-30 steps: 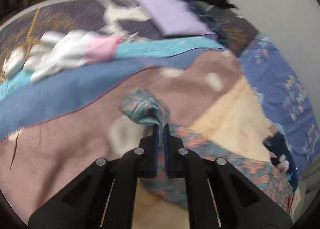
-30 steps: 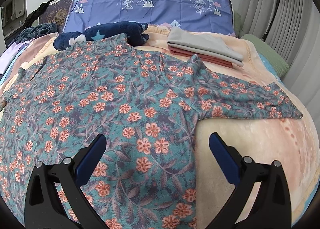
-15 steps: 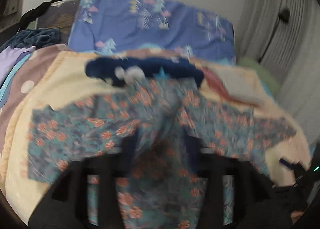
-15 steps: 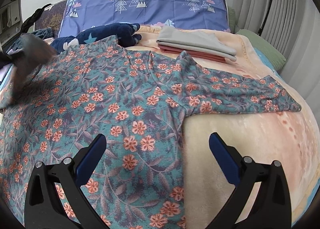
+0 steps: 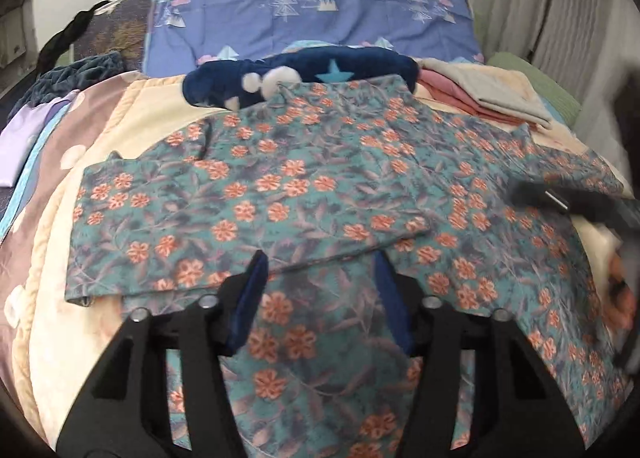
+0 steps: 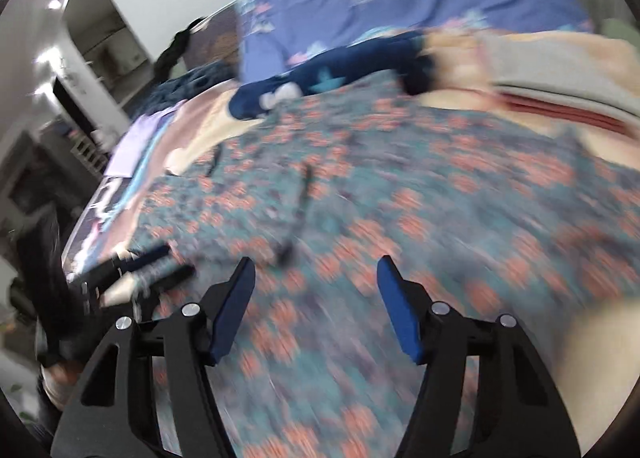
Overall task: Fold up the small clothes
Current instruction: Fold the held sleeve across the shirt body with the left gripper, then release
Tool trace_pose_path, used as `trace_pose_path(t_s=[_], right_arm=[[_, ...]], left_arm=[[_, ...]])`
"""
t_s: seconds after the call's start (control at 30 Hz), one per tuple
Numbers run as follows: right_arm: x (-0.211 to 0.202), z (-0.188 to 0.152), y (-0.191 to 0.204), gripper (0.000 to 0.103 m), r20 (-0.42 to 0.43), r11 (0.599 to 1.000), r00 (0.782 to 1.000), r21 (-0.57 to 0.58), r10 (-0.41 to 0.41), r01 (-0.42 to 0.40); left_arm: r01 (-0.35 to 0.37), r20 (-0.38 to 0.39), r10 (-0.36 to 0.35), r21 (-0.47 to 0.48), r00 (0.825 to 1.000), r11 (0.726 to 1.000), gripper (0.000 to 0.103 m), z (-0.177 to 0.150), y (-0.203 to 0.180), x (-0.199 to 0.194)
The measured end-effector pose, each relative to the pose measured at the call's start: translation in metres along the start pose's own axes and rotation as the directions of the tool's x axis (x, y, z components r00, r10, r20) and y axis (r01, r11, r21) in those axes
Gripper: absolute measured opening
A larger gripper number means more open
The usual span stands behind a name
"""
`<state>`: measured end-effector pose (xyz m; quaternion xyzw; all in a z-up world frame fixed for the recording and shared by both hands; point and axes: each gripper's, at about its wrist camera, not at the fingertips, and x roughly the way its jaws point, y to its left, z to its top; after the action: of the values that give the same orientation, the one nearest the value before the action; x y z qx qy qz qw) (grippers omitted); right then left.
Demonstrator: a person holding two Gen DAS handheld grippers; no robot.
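Nearest in the left wrist view, the left gripper (image 5: pixel 318 278) is seen with its blue-padded fingers (image 5: pixel 250 298) parted to a middling width; the jaws have just been closing, and nothing is pinched between them, the cloth merely lying beneath. Under and beyond them the floral shirt (image 5: pixel 320 194) is spread flat on the bed (image 5: pixel 52 286), teal with orange flowers. Its left sleeve (image 5: pixel 224 214) is folded inward and laid across the body of the shirt, its cuff end resting just ahead of the fingers. The opposite sleeve is stretched out toward the right edge of the view, where the right gripper (image 5: pixel 560 202) is caught as a dark blur above the cloth.

In the right wrist view, heavily blurred, the right gripper (image 6: pixel 314 282) is shown with its fingers (image 6: pixel 236 302) held fairly wide; its jaws too have just been closing, with nothing gripped and the floral shirt (image 6: pixel 420 198) lying below. The left gripper (image 6: pixel 140 270) is glimpsed at the lower left.

Farther back, a navy fleece garment (image 5: pixel 304 78) with a star is bunched at the collar of the shirt, touching it. To its right a folded stack (image 5: pixel 488 98) of grey and pink cloth is set on the cream blanket. Behind everything a blue pillow (image 5: pixel 312 14) printed with trees is propped against the wall.
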<state>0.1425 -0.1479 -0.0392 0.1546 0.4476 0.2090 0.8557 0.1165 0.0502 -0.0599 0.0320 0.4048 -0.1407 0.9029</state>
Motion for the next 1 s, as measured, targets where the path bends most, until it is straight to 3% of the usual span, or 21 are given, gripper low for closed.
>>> trace_pose_path(t_s=[0.07, 0.17, 0.3, 0.33, 0.37, 0.4, 0.43, 0.57, 0.67, 0.73, 0.8, 0.9, 0.97, 1.0], right_arm=[[0.032, 0.028, 0.002, 0.065, -0.064, 0.999, 0.997, 0.009, 0.04, -0.04], [0.073, 0.058, -0.002, 0.065, -0.139, 0.999, 0.99, 0.028, 0.028, -0.025], [0.102, 0.07, -0.003, 0.065, -0.185, 0.998, 0.982, 0.046, 0.043, -0.035], [0.104, 0.069, 0.0, 0.062, -0.186, 0.999, 0.982, 0.027, 0.035, -0.03], [0.106, 0.07, 0.007, 0.053, -0.194, 1.0, 0.981, -0.012, 0.018, -0.021], [0.108, 0.07, 0.011, 0.021, -0.209, 0.999, 0.978, -0.047, 0.008, -0.019], [0.11, 0.069, 0.014, 0.002, -0.224, 0.998, 0.975, -0.065, 0.004, -0.019], [0.058, 0.087, 0.021, 0.002, -0.085, 0.995, 0.994, -0.061, 0.072, -0.077], [0.007, 0.099, 0.015, 0.002, 0.023, 0.994, 0.996, -0.073, 0.083, -0.081], [-0.025, 0.099, 0.001, 0.002, 0.075, 0.997, 0.996, -0.073, 0.039, -0.033], [-0.041, 0.096, -0.017, 0.002, 0.101, 0.998, 0.995, -0.07, -0.005, 0.012], [-0.036, 0.084, -0.05, 0.002, 0.085, 0.993, 0.99, -0.034, -0.114, 0.117], [-0.025, 0.077, -0.072, 0.002, 0.047, 0.989, 0.988, -0.011, -0.149, 0.15], [-0.023, 0.073, -0.083, 0.002, 0.029, 0.987, 0.986, -0.001, -0.162, 0.162]], left_arm=[[0.032, -0.005, -0.032, 0.056, 0.999, 0.998, 0.048, 0.001, -0.013, 0.004], [0.026, -0.007, -0.025, 0.145, 1.0, 0.989, 0.048, 0.003, -0.039, 0.021], [-0.025, 0.015, 0.022, 0.218, 1.0, 0.976, 0.053, 0.008, -0.059, 0.046], [-0.028, 0.004, 0.028, 0.229, 1.0, 0.973, 0.048, 0.009, -0.062, 0.052], [-0.031, -0.015, 0.036, 0.239, 0.999, 0.971, 0.038, 0.01, -0.064, 0.059], [-0.033, -0.029, 0.041, 0.241, 0.999, 0.97, 0.012, 0.014, -0.065, 0.065], [-0.037, -0.03, 0.045, 0.226, 0.999, 0.973, 0.007, 0.018, -0.064, 0.065], [0.017, 0.094, -0.029, 0.123, 0.995, 0.992, 0.007, 0.044, -0.062, 0.025], [0.092, 0.18, -0.116, 0.139, 0.977, 0.986, 0.007, 0.059, -0.08, -0.01], [0.137, 0.218, -0.173, 0.17, 0.96, 0.976, 0.007, 0.068, -0.102, -0.024], [0.189, 0.22, -0.229, 0.189, 0.948, 0.964, 0.007, 0.071, -0.121, -0.024], [0.215, 0.174, -0.251, 0.201, 0.952, 0.956, 0.008, 0.068, -0.149, 0.002], [0.23, 0.13, -0.256, 0.188, 0.958, 0.955, 0.014, 0.063, -0.156, 0.021], [0.219, 0.102, -0.24, 0.182, 0.965, 0.959, 0.024, 0.058, -0.157, 0.03]])
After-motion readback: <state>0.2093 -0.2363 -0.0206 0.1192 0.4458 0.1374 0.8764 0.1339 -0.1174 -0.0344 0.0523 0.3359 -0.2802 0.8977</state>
